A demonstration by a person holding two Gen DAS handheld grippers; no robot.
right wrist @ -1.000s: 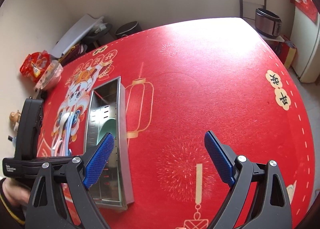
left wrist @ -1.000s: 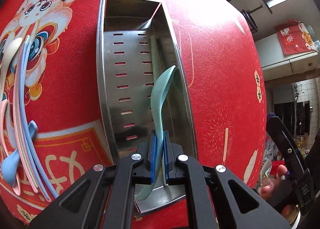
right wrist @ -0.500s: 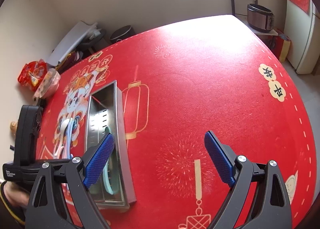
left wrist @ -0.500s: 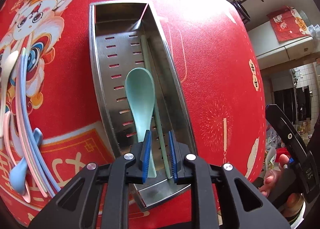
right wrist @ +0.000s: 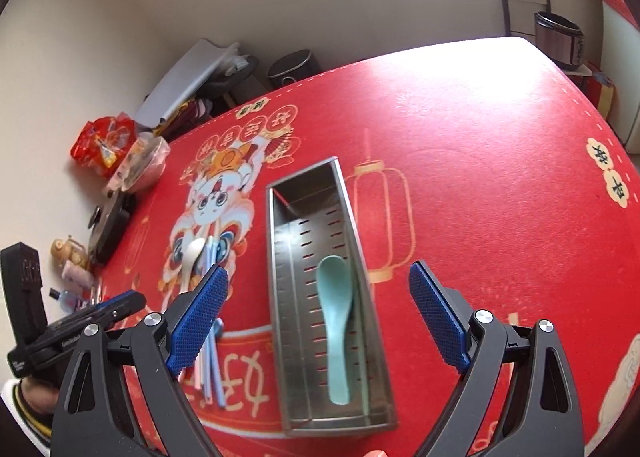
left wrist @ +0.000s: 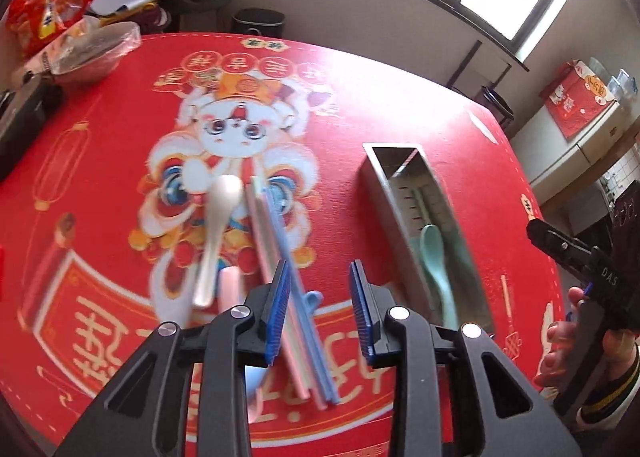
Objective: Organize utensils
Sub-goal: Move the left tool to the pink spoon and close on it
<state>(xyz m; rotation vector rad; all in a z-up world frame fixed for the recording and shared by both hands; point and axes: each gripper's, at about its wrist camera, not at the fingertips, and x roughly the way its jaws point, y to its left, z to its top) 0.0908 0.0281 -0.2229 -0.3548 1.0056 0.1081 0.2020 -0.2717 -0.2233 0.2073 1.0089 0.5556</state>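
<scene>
Left gripper point(left wrist: 320, 309) spread, empty, over chopsticks point(left wrist: 296, 297); right gripper point(right wrist: 316, 317) spread above tray point(right wrist: 276, 297).

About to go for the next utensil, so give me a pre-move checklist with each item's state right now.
1. Left gripper open and empty: ok.
2. Right gripper open, holding nothing: ok.
3. Green spoon lying flat inside the metal tray: ok.
4. Loose utensils reachable: white spoon, pink chopsticks and blue chopsticks lie beside the tray on the tablecloth: ok.
5. Left gripper lined up on one single piece: cannot tell, view blurred.
</scene>
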